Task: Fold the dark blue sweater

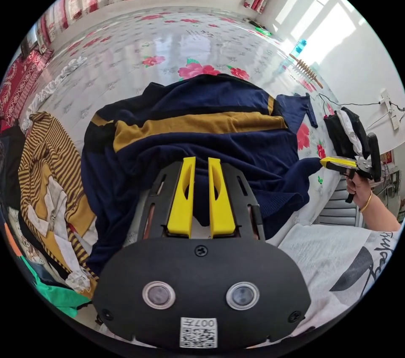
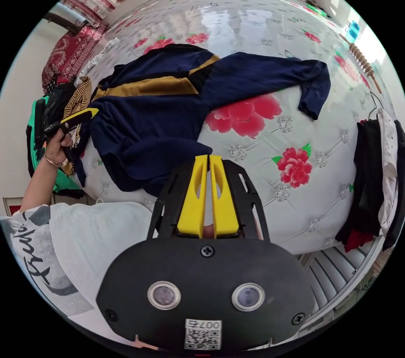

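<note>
- Dark blue sweater (image 2: 168,113) with a mustard stripe lies rumpled on the floral bed (image 2: 261,16).
- Left claw (image 1: 201,164) hovers above it, jaws slightly parted, empty.
- Right claw (image 2: 207,159), nearly closed, holds nothing beside the hem.

A striped brown-and-yellow garment (image 1: 50,172) lies heaped beside green cloth (image 1: 59,294) on the floral quilted mattress (image 2: 261,16), black clothes (image 2: 375,180) piled at its edge

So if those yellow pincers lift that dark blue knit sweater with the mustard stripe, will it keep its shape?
Probably not: the dark blue knit sweater with the mustard stripe lies rumpled, so it likely droops. Its long sleeve would probably trail behind.
</note>
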A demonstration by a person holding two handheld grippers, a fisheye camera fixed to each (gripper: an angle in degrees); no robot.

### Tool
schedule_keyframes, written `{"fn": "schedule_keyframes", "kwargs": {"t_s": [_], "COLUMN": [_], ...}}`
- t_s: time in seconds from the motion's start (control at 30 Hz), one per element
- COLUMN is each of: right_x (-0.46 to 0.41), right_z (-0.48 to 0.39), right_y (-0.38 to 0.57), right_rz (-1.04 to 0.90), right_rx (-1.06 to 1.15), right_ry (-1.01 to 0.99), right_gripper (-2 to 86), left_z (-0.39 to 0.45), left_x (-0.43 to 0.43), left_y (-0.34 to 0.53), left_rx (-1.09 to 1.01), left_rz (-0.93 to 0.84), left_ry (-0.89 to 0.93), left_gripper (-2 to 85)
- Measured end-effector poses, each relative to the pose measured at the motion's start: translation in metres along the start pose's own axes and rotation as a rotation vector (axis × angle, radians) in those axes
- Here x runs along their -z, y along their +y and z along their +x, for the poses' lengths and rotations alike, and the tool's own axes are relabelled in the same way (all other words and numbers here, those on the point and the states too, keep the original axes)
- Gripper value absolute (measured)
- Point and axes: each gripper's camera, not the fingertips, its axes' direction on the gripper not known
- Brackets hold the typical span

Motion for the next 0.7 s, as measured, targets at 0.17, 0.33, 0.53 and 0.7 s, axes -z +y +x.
{"fn": "schedule_keyframes", "kwargs": {"t_s": [0.17, 0.33, 0.53, 0.7], "right_x": [0.001, -0.003, 0.000, 0.009], "right_z": [0.008, 0.011, 0.011, 0.014], "right_y": [-0.002, -0.004, -0.015, -0.016], "right_rz": [-0.003, -0.027, -0.046, -0.022], "right_rx": [-0.022, -0.022, 0.012, 0.018], "right_ry": [-0.004, -0.016, -0.001, -0.010], "right_gripper": [-0.2, -0.2, -0.2, -0.2], "left_z": [-0.029, -0.046, -0.039, -0.016], "left_x": [0.013, -0.001, -0.028, -0.021], "left_y": [0.048, 0.079, 0.051, 0.031], "left_rx": [-0.015, -0.048, -0.069, -0.145], "left_rz": [0.017, -0.090, -0.133, -0.154], "left_ry": [-0.073, -0.018, -0.017, -0.069], "left_gripper": [5.9, 7.4, 9.8, 10.0]}}
